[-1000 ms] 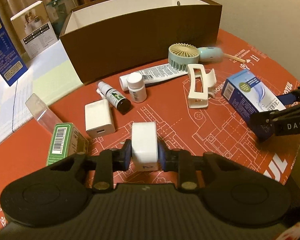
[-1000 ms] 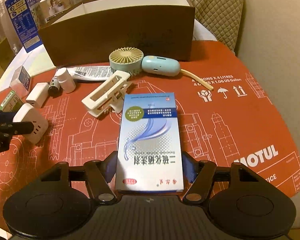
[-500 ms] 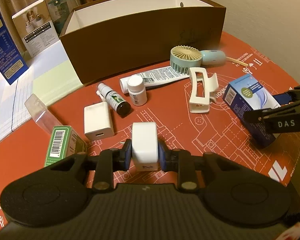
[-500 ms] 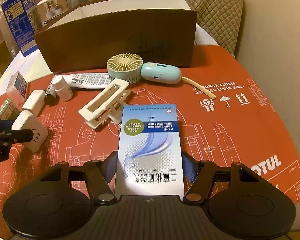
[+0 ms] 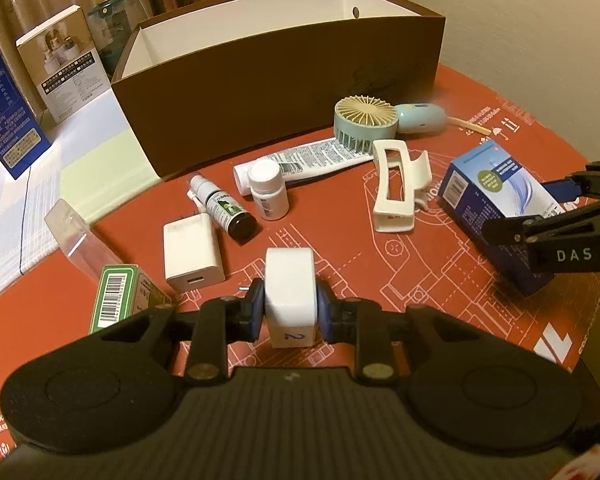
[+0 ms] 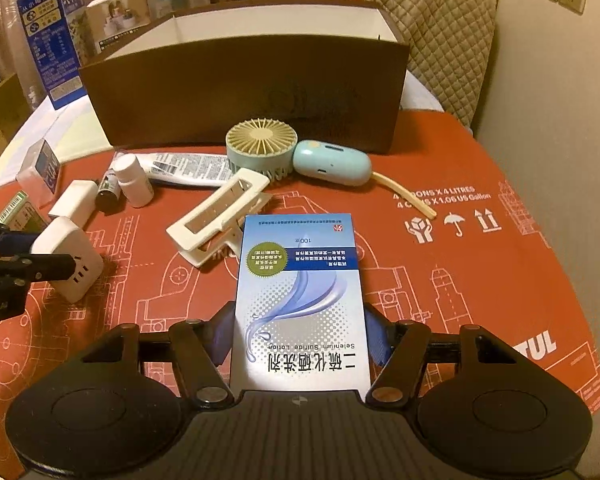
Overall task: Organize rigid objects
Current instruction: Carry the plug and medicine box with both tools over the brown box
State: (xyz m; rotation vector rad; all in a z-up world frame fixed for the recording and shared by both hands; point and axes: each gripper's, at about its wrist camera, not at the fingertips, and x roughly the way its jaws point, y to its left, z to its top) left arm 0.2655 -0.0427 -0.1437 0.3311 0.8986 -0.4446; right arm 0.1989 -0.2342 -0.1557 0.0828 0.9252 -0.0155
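Your left gripper (image 5: 290,310) is clenched on the white adapter cube (image 5: 289,294), blue pads pressed against both its sides, a "2" on its near face. It sits just above the red printed mat (image 5: 380,280), near edge of the clutter.

Your right gripper (image 6: 300,338) is grasping the blue lotion box (image 6: 300,300) by its long sides, box lying flat along the fingers and pointing away from you. In the left wrist view the same box (image 5: 496,196) sits at the right, raised at one end between the black fingers.

Still on the mat, left to right:
- green barcode box (image 5: 116,300) and clear plastic case (image 5: 80,240), near left
- white charger block (image 5: 192,252), just left of the dark spray bottle (image 5: 224,212)
- white pill bottle (image 5: 268,190), lying against the cap end of the white tube (image 5: 312,160)
- cream hair claw clip (image 5: 396,188), centre
- teal handheld fan (image 5: 364,122), its head overlapping the far end of the tube, with its teal handle (image 6: 332,162) to the right

The brown box (image 5: 284,80) stands open at the far side; what shows of its white interior is bare. Its near wall hides the floor.
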